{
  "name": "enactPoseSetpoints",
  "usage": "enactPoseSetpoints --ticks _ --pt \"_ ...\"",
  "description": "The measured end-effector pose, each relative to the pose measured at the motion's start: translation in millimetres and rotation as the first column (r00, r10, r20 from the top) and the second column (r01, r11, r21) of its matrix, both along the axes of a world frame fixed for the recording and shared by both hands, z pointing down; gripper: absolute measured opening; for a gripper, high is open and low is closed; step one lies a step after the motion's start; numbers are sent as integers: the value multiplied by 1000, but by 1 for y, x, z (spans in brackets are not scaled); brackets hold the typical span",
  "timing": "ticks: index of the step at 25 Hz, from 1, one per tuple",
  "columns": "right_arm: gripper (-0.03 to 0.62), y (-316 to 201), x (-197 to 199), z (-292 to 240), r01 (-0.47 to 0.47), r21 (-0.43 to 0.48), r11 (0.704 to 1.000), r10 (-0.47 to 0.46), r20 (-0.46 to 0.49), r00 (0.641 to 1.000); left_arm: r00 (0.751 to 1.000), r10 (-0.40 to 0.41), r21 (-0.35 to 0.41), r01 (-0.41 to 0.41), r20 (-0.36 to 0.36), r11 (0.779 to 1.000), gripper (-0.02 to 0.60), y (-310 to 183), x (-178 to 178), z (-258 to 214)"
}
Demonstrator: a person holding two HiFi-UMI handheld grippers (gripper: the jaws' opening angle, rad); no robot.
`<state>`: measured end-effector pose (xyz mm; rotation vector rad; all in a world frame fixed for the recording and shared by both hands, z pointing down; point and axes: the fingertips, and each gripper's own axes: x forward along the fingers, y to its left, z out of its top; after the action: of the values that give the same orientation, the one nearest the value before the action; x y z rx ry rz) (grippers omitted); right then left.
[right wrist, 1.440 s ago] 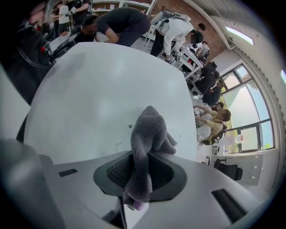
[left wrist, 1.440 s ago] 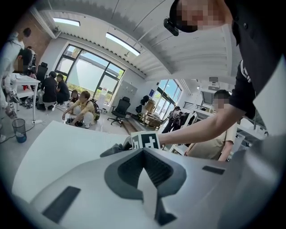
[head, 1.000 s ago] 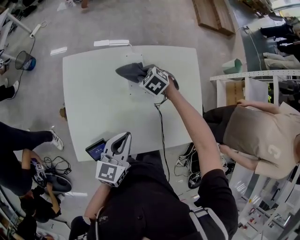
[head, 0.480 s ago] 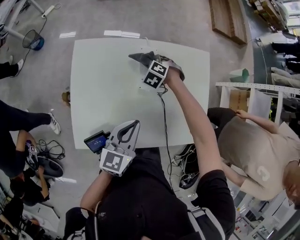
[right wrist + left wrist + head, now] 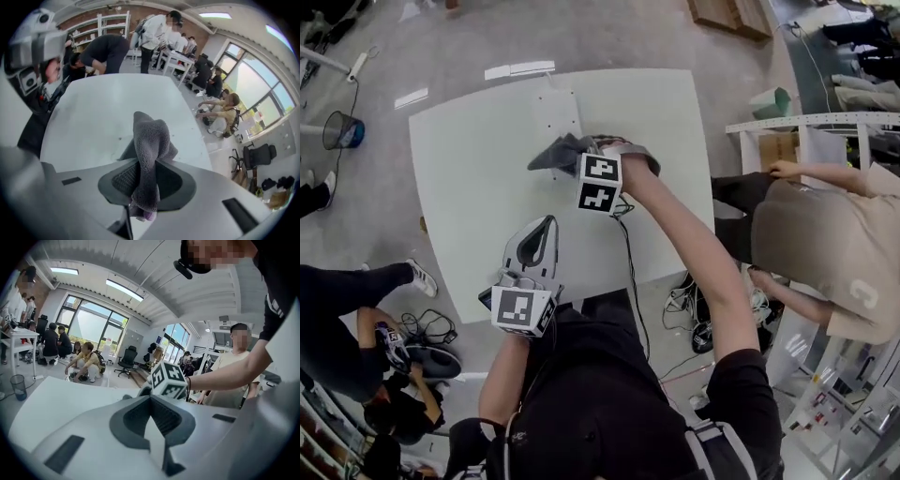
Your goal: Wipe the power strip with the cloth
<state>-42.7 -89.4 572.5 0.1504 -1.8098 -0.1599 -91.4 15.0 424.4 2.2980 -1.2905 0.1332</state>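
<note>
Head view: the right arm reaches straight out over the table [image 5: 473, 187], wrist bent so the right gripper [image 5: 584, 157] points steeply down; the left forearm stays tucked by the body, and the left gripper [image 5: 549, 223] hangs over the table's near edge, pointing almost level across it. Two grippers, one cloth [image 5: 555, 150], one strip [image 5: 558, 111], one table; several people sit and stand around the room. The right jaws pinch the grey cloth, with a fold bunched up between the pads and a loose end trailing past the tips; the left jaws are pressed together with nothing between them. The white strip lies flat just beyond the right jaws and the cloth's end, close to the far edge; whether the cloth touches it I cannot tell. Bare tabletop spreads left of both jaws and between them; a bystander [image 5: 825, 244] stands past the right edge.
</note>
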Motion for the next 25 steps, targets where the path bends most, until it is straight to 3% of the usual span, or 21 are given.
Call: enactPoseSetpoints --ticks 3,7,10,15,19,22,25 --pt "100 -57 1 -13 -121 24 992 119 72 990 1000 25 -47 -26 -6 999 32 -3 7 10" --pt "100 -115 -7 4 -182 -53 982 185 42 982 999 39 -79 -39 2 996 32 0 19 23" --pt "100 -135 -12 16 -190 -56 980 191 5 982 999 49 -78 -48 19 996 32 -2 28 25" --pt "100 -90 -3 19 -89 -147 985 83 -41 996 999 31 -79 -30 19 996 34 -17 30 30" --pt "100 -23 10 19 34 -134 990 -40 -44 998 1000 14 -95 -13 9 995 32 -27 25 37" --pt "100 23 15 17 127 -162 979 -135 -42 990 1000 18 -101 -17 7 995 32 -33 23 42" --pt "100 0 22 6 72 -86 994 -72 -7 997 1000 29 -100 -28 6 995 32 -36 28 43"
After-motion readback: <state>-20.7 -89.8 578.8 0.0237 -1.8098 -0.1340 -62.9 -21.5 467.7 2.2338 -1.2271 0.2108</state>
